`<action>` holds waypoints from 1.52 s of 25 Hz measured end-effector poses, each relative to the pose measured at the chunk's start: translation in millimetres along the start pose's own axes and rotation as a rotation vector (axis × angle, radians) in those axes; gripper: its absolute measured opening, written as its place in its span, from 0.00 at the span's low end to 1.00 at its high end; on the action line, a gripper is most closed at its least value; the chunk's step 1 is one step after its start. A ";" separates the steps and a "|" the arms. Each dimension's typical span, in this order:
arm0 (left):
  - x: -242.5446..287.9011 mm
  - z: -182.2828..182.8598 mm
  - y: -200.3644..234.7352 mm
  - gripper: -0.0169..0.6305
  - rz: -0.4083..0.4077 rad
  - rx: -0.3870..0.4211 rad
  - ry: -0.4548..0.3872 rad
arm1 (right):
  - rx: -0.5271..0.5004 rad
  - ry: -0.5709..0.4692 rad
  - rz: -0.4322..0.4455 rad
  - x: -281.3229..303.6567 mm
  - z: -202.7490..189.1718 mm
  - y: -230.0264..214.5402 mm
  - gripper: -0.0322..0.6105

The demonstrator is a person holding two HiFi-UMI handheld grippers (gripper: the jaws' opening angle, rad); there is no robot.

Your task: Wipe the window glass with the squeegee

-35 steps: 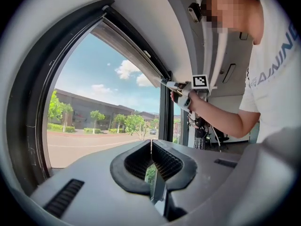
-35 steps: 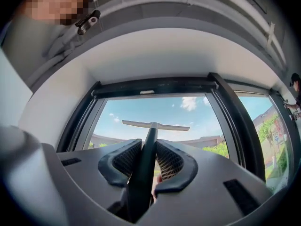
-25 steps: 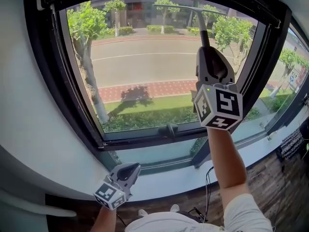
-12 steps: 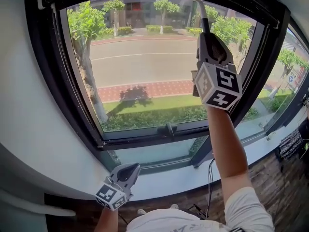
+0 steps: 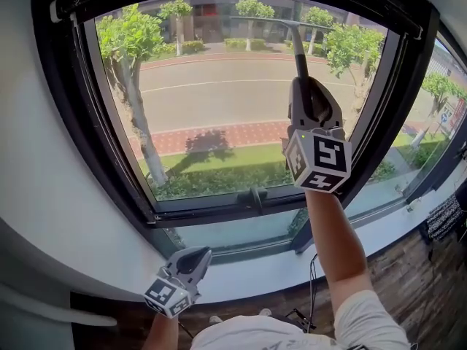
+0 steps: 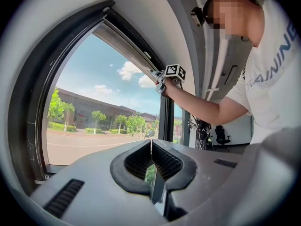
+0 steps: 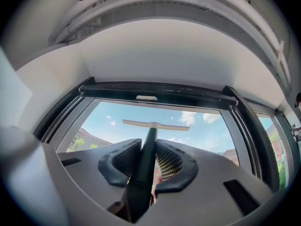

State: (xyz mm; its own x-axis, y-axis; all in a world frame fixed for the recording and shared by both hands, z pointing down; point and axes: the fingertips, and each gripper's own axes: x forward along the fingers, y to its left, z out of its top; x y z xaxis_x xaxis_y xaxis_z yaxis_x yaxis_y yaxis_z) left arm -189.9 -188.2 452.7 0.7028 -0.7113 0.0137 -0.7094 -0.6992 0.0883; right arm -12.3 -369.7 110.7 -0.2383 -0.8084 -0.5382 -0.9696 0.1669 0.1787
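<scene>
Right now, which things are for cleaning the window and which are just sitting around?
For the job: squeegee, window glass, right tool gripping it.
Just around: left tool (shut, empty), window handle, office chair.

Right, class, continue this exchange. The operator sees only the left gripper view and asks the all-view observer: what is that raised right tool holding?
Observer: The right tool is shut on the squeegee's dark handle.
Operator: Where's its blade?
Observer: The blade lies level, high across the window glass.
Operator: And my left tool?
Observer: The left tool hangs low by the sill, off the glass.
</scene>
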 end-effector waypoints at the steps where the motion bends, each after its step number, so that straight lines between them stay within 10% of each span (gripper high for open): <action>1: 1.2 -0.2 -0.9 0.06 -0.002 0.001 0.000 | -0.002 0.003 0.002 -2.7 -3.7 0.2 0.21; 38: 17.8 -19.2 -22.3 0.06 -0.041 -0.027 0.047 | 0.050 0.284 0.030 -118.8 -143.5 15.4 0.21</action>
State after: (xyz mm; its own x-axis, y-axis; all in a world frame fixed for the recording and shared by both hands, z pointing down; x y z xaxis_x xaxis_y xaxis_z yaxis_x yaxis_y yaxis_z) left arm -160.6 -183.9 470.0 0.7334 -0.6774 0.0567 -0.6787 -0.7250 0.1168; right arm 9.0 -352.1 295.5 -0.2490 -0.9272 -0.2799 -0.9655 0.2151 0.1465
